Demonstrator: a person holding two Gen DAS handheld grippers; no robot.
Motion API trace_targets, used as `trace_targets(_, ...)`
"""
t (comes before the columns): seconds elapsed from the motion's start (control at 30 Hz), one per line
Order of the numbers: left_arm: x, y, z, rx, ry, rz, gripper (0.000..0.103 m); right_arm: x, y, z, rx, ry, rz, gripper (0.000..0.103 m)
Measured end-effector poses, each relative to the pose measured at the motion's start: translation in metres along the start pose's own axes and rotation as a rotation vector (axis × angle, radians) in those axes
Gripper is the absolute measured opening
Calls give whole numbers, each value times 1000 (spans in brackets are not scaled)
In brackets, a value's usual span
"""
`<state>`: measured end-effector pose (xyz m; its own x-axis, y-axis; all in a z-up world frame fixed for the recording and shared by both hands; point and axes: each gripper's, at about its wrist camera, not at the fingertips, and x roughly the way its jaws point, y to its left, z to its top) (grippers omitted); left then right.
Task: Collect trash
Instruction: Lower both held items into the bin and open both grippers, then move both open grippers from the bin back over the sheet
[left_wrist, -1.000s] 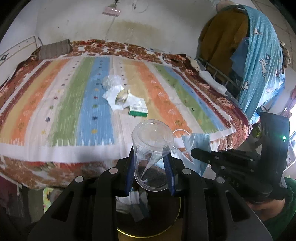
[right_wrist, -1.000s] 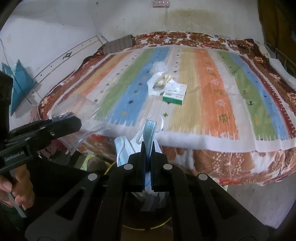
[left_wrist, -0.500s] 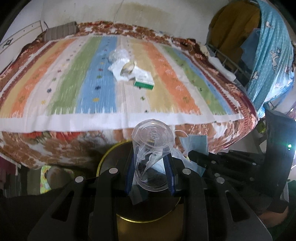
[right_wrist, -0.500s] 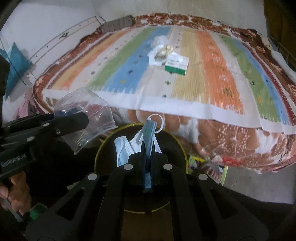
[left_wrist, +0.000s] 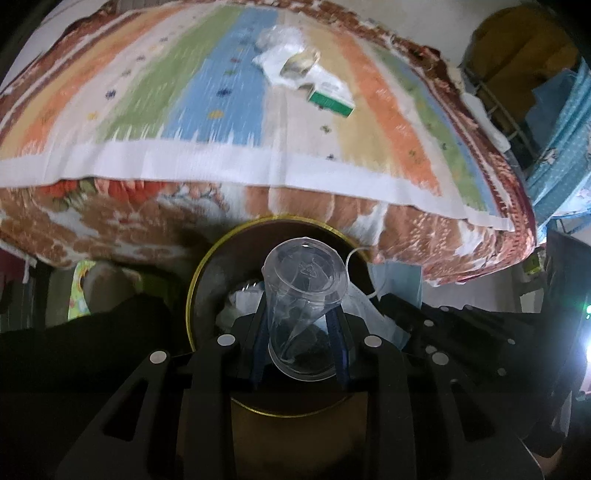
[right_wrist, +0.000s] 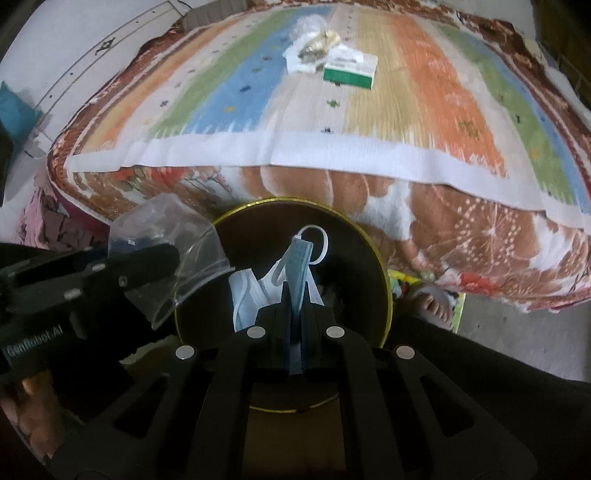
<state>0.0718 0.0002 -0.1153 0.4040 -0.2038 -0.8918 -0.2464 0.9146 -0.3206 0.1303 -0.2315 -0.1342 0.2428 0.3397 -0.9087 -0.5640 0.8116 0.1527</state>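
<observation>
1. While both loads hang over the bin (left_wrist: 192, 295), your left gripper (left_wrist: 301, 332) is closed partway on a crumpled clear plastic cup (left_wrist: 304, 295), the blue pads pressing its sides, just above the bin's mouth.
2. Beside it, your right gripper (right_wrist: 295, 314) is pinched nearly closed on a blue face mask (right_wrist: 299, 266), also above the gold-rimmed opening.
3. Pale scraps already lie inside the bin; neither held piece is released yet.
4. Beyond the bin, up on the striped bedspread (right_wrist: 424, 92), a green-and-white carton (right_wrist: 349, 68) and a heap of crumpled wrappers (right_wrist: 310, 51) remain, so collection looks roughly half done.
</observation>
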Motion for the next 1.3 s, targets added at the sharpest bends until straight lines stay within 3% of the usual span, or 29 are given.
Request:
trace_targets(0.27,30,17,7,-121,78,23,28,25,-14,8,85,62,-7,3)
trace_targets(0.57,54,26,14,-168,109,95,28,62,-20,9,135,152,-43,3)
trace_targets(0.67,61,31,15,-198,126,87,28,68,-22,9,158,159,-37,6)
trace_targets(0.73,63,32,17,-205,116,90,35,71,-24,10,175,160,-31,12)
trace_targets(0.8,59,34,20,-209,88,90,45,71,-25,11,193,156,-11,36)
trace_targets(0.83,57,33,21,-210,80,89,46,70,-25,11,193,147,-11,39)
trace_targets(1.07,35,34,28,-231,9,64,51,55,-30,15,231,104,29,44)
trace_targets(1.17,23,37,31,-250,-26,44,57,42,-29,17,231,59,53,51)
trace_targets(1.3,18,39,36,-258,-34,50,58,28,-27,25,214,15,57,52)
